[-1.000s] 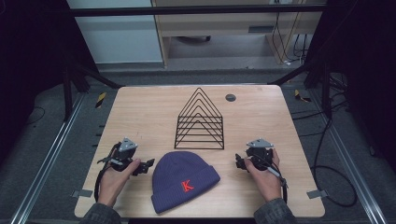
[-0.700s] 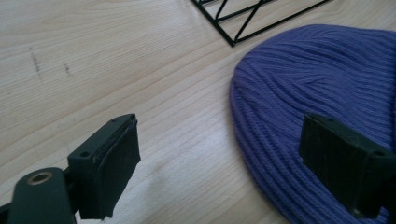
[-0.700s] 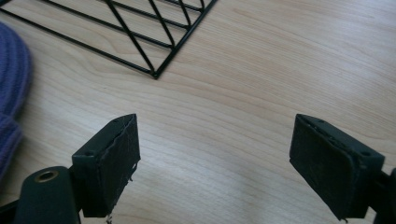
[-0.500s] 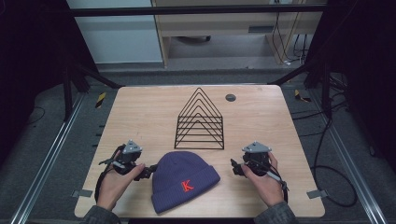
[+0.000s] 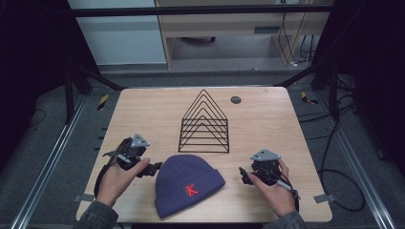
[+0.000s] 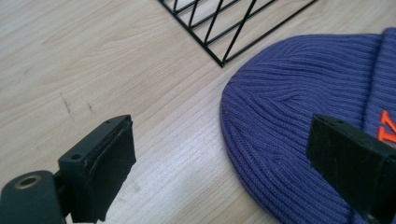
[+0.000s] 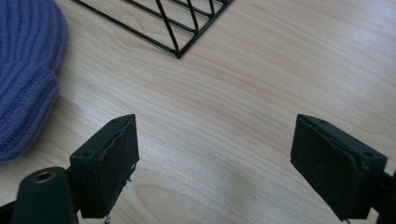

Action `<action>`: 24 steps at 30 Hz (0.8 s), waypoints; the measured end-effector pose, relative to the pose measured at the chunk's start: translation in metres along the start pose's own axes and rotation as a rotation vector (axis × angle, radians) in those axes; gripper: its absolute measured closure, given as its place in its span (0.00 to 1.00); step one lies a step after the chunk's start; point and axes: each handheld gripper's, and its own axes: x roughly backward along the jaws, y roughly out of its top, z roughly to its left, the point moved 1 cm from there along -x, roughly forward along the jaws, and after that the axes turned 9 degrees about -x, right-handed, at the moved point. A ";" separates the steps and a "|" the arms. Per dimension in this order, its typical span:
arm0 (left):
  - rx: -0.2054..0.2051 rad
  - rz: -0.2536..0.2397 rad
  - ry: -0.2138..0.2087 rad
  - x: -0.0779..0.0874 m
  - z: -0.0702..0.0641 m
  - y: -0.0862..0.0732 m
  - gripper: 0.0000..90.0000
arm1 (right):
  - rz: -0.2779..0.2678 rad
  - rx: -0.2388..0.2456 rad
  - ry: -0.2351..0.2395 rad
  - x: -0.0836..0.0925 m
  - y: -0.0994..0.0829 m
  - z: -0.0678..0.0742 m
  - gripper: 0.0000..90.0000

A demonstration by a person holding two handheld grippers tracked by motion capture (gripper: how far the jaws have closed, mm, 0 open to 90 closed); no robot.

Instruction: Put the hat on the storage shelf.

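Observation:
A purple knit beanie [image 5: 188, 183] with an orange K lies flat near the table's front edge. My left gripper [image 5: 154, 168] is at its left side, open. In the left gripper view the left gripper [image 6: 224, 163] has its jaws wide apart, with the rim of the beanie's [image 6: 289, 116] crown below them and one jaw over the knit, not pressing it. My right gripper [image 5: 243, 175] sits to the right of the hat, open. In the right gripper view the right gripper [image 7: 215, 163] has bare wood between its jaws and the beanie [image 7: 25, 70] off to the left.
A black wire rack [image 5: 205, 124] shaped like a triangle stands behind the hat at the table's middle; its base edge shows as rack [image 6: 224, 23] and rack [image 7: 173, 18]. A small dark disc [image 5: 235, 99] lies at the back. Metal rails run along both table sides.
The left gripper has lifted a little and edged toward the hat. The right gripper has hardly moved. The beanie lies as before.

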 end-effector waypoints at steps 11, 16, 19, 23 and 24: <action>0.006 0.103 -0.042 -0.016 -0.007 0.013 0.12 | -0.012 0.008 -0.011 -0.004 0.000 0.004 0.17; 0.017 0.133 -0.032 -0.023 -0.010 0.010 0.15 | -0.016 0.006 -0.012 -0.003 0.000 0.004 0.17; 0.035 0.143 -0.030 -0.027 -0.010 0.007 0.17 | -0.012 0.014 -0.012 -0.004 0.000 0.005 0.17; 0.062 0.180 -0.037 -0.034 -0.009 0.003 0.23 | -0.005 0.015 -0.015 -0.006 -0.001 0.005 0.17; 0.060 0.186 -0.042 -0.036 -0.009 0.003 0.25 | -0.004 0.013 -0.015 -0.006 -0.001 0.005 0.17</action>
